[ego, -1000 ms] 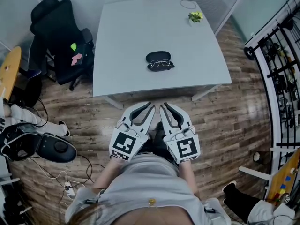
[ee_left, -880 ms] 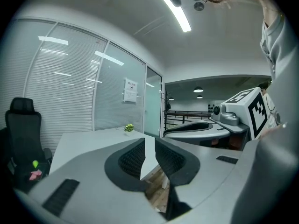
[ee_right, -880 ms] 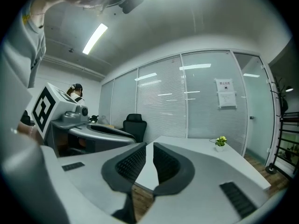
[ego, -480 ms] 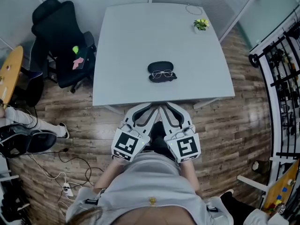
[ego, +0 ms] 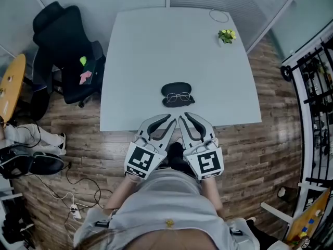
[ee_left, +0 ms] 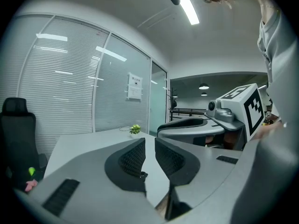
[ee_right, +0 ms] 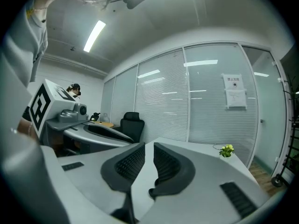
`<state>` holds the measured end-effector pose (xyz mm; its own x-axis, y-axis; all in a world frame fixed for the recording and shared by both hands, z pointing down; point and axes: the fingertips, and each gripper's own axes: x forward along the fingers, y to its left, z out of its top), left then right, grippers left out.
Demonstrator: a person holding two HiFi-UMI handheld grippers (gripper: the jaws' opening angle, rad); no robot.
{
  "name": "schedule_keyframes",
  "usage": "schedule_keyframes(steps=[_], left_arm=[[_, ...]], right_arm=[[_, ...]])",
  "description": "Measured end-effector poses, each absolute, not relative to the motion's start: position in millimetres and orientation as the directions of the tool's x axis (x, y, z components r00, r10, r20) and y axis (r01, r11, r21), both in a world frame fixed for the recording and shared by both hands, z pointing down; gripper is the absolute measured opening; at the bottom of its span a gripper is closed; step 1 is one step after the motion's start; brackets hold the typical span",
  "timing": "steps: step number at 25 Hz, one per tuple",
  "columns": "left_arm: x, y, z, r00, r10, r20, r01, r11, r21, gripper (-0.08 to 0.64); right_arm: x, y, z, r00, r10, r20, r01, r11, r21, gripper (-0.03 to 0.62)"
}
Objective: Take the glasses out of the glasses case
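A black glasses case (ego: 176, 89) lies open on the grey table (ego: 140, 51), near its front edge. A pair of thin-rimmed glasses (ego: 178, 97) rests in the case's nearer half. My left gripper (ego: 170, 117) and right gripper (ego: 183, 116) are side by side at the table's front edge, just short of the case, tips pointing toward it. Both are shut with nothing between the jaws. The left gripper view shows the left gripper (ee_left: 149, 143) over bare tabletop, and the right gripper view shows the right gripper (ee_right: 149, 147) the same way. Neither gripper view shows the case clearly.
A small potted plant (ego: 227, 35) and a thin cable loop (ego: 218, 15) sit at the table's far right corner. A black office chair (ego: 62, 51) stands left of the table. Racks (ego: 312, 87) line the right wall. Cables lie on the wooden floor (ego: 78, 191).
The person has stepped closer to the table. The case now lies just ahead of the gripper tips, which reach the front edge. Both grippers stay shut.
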<state>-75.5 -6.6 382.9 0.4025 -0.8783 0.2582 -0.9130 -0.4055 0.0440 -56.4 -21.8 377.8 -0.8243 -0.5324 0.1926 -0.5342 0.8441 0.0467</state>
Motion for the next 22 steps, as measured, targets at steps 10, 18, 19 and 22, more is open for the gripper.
schedule_keyframes(steps=[10,18,19,22], left_arm=[[-73,-72,386,0.373,-0.886,0.274,-0.925,-0.377,0.039,0.065],[-63,-108,396,0.351,-0.892,0.286,-0.933,-0.359,0.029,0.066],[-62,-111,397,0.349,-0.893,0.285,-0.934,-0.356,0.027,0.066],[-58,-117,399,0.347,-0.892,0.289,-0.934,-0.357,0.018,0.066]], right_arm=[[-54,-84,382,-0.841,-0.500,0.208,-0.501,0.864,0.050,0.055],[-42,-117,391,-0.850,-0.477,0.223,-0.476,0.877,0.061,0.055],[-40,-120,392,-0.853,-0.473,0.221,-0.473,0.879,0.060,0.055],[-36,-127,395,-0.856,-0.469,0.219,-0.467,0.882,0.064,0.055]])
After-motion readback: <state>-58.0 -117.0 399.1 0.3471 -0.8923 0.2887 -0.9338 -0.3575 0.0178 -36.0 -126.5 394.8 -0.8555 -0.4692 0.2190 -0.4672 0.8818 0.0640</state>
